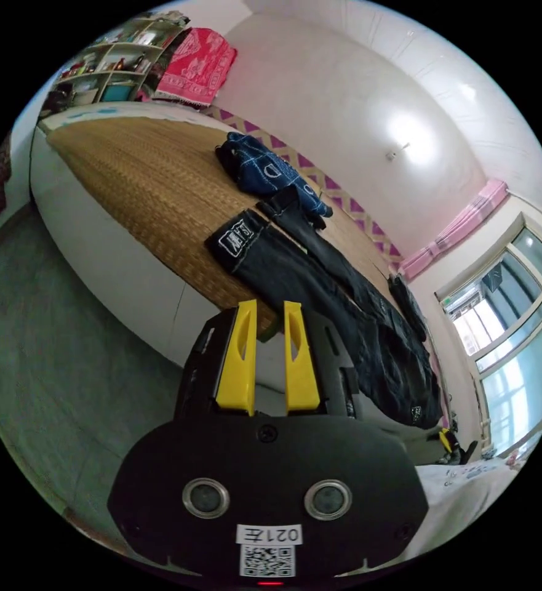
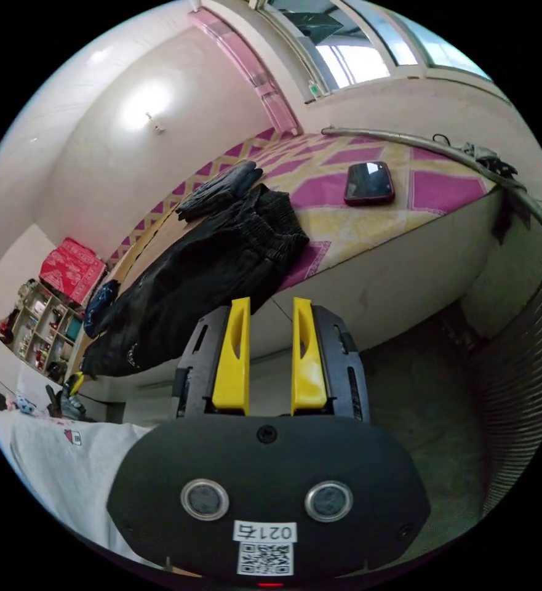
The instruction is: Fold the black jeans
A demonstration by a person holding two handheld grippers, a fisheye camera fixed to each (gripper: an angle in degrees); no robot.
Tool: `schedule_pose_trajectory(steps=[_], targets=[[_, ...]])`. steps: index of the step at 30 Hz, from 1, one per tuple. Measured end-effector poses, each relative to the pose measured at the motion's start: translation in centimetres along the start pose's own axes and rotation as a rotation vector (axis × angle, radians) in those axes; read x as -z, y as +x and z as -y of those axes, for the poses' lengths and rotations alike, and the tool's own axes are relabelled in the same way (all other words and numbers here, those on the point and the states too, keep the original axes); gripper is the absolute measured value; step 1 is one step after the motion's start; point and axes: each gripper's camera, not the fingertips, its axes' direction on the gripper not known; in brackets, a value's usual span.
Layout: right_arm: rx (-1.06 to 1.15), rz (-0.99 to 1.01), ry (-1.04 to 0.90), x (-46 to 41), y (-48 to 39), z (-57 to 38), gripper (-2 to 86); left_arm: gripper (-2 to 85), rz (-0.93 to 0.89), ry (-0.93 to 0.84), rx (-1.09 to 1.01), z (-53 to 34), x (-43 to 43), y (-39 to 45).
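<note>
along the near edge of the bed [image 1: 129, 271], the black jeans [image 1: 320, 289] lie stretched out lengthwise on a woven straw mat [image 1: 147, 178], one cuff with a pale patch turned up toward the mat end and the waist end toward the window [image 1: 517, 345]. in the right gripper view the same jeans [image 2: 209, 271] reach from the bunched waistband on the pink patterned bedspread [image 2: 357, 228] down toward the far shelves [image 2: 43, 326]. they look laid flat, not yet doubled over, so by my reading no fold has been made and the whole job is still ahead.

the left gripper [image 1: 269, 320] hangs off the bed side just short of the cuff end, its yellow jaws parted with a plain gap and nothing between them. the right gripper [image 2: 271, 320] sits below the mattress edge near the waist end, jaws likewise apart and empty. neither touches the denim.

a dark blue printed garment [image 1: 264, 172] lies crumpled on the mat just beyond the jeans, another small dark folded item [image 2: 221, 184] rests against the waistband, and a phone [image 2: 369, 183] lies well apart on the bedspread.
</note>
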Motion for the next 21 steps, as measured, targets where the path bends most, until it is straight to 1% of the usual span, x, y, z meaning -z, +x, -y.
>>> schedule_pose_trajectory(steps=[2,4,6,11,19,21], targets=[[0.041,-0.038,0.009,0.4,-1.2,0.9,10.9,6.9,0.011,0.005,-0.02,0.5,0.3,0.1],[0.036,-0.033,0.011,0.5,-1.5,1.6,11.2,7.1,0.003,-0.004,-0.019,1.3,0.3,-0.3],[-0.017,0.006,0.023,0.4,-0.7,2.1,11.5,7.3,0.003,-0.013,-0.007,1.8,0.1,-0.7],[-0.213,0.177,0.074,-0.7,3.0,3.7,11.8,8.4,-0.052,-0.026,0.089,2.7,-0.5,-2.9],[-0.353,0.235,0.14,-0.6,6.8,7.4,12.1,8.1,-0.083,-0.024,0.15,4.4,-0.8,-5.6],[-0.377,0.263,0.132,-0.4,7.8,8.3,11.7,8.1,-0.085,-0.026,0.157,4.6,-0.7,-6.0]])
